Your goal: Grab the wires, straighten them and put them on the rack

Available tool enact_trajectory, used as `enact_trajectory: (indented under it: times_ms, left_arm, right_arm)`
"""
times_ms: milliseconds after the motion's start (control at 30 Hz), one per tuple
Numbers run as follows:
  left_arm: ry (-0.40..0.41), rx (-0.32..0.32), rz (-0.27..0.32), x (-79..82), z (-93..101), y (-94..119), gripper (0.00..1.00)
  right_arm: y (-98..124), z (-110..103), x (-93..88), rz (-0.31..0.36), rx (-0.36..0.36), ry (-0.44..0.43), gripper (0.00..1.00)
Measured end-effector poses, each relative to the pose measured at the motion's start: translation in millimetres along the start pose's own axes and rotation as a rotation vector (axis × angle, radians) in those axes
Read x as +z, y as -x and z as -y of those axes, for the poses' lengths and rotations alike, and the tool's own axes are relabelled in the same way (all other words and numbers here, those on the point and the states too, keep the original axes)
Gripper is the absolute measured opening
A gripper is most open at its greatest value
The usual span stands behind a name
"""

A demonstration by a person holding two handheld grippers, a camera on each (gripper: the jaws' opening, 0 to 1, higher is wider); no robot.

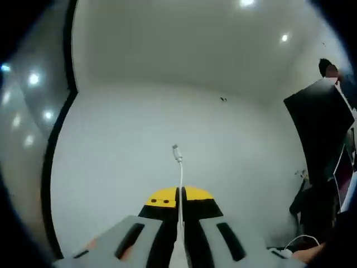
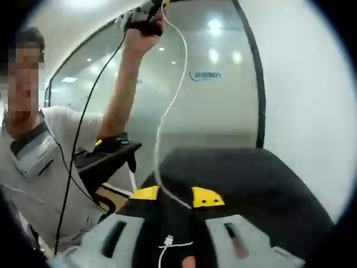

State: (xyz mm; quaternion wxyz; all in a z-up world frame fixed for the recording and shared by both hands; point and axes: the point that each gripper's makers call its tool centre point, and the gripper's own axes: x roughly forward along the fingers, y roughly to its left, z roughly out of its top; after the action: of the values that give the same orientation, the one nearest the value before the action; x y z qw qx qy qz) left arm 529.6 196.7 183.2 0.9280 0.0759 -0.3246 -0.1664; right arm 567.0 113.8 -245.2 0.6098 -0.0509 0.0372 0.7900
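In the left gripper view, a plain white wall and a white ceiling with small round lights are seen, with a glass partition edged by a black frame (image 1: 58, 134) at the left. At the far right a dark panel (image 1: 321, 131) is seen leaning against the wall. The left hand-held gripper (image 1: 181, 209) is raised and pointed at the wall; its yellow-tipped jaws are clenched on a white wire (image 1: 180, 184), whose short free end with a small plug (image 1: 175, 149) stands up beyond the tips.

In the right gripper view, the room is seen from lower down: a frosted glass wall (image 2: 206, 84) with a dark post is shown behind, and a black chair back (image 2: 245, 184) lies just beyond the jaws. A person in a light shirt is seen at the left with one arm lifted high; the left hand-held gripper is seen at the top edge in that raised hand (image 2: 142, 25), and from it the white wire hangs in a loose curve down to the right hand-held gripper (image 2: 177, 196). The wire is passed between the yellow tips, which stand clearly apart, so the right jaws are released around it. A second plug end (image 2: 169, 241) is seen low between the grey jaw bodies. A black cable (image 2: 83, 128) runs down along the person's arm.
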Motion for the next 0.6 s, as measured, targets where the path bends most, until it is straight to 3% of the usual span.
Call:
enact_trajectory:
  times_ms: [67, 133, 167, 233, 267, 300, 333, 400, 467, 533, 600]
  left_arm:
    - [-0.024, -0.010, -0.016, -2.4, -6.8, 15, 0.03]
    - [-0.109, 0.032, -0.074, -17.8, -16.9, 35, 0.03]
    - [-0.137, 0.043, -0.079, -22.8, -19.9, 44, 0.03]
    - [-0.145, 0.057, -0.086, -29.7, -25.6, 63, 0.03]
    - [-0.130, 0.068, -0.094, -31.2, -31.8, 72, 0.03]
    - [-0.114, 0.072, -0.093, -31.7, -36.3, 78, 0.03]
    - [-0.103, 0.077, -0.088, -28.9, -41.2, 83, 0.03]
    - [-0.097, 0.091, -0.083, -22.4, -52.9, 86, 0.03]
    - [-0.042, 0.087, -0.058, -13.1, -58.2, 90, 0.03]
    - [-0.027, 0.090, -0.043, -4.4, -61.6, 97, 0.03]
    - [-0.047, 0.109, -0.012, 9.6, -67.4, 106, 0.03]
  right_arm:
    - [-7, -10, 27.0, 0.120, 0.041, 0.066, 0.00]
    - [-7, -24, 54.4, 0.208, 0.072, 0.077, 0.00]
    - [-8, -31, 57.8, 0.190, 0.060, 0.089, 0.00]
    - [-14, -24, 53.4, 0.112, -0.049, 0.224, 0.05]
    - [-17, -25, 47.7, 0.084, -0.054, 0.284, 0.20]
    - [-26, -32, 32.5, 0.040, -0.016, 0.417, 0.35]
    - [-32, -37, 19.8, 0.008, 0.022, 0.459, 0.44]
    - [-56, -44, -31.6, -0.145, 0.078, 0.410, 0.47]
    - [-83, -22, -74.8, -0.271, 0.019, 0.424, 0.50]
    - [-100, 30, -101.4, -0.359, -0.173, 0.472, 0.44]
    - [-101, 52, -96.0, -0.290, -0.263, 0.441, 0.09]
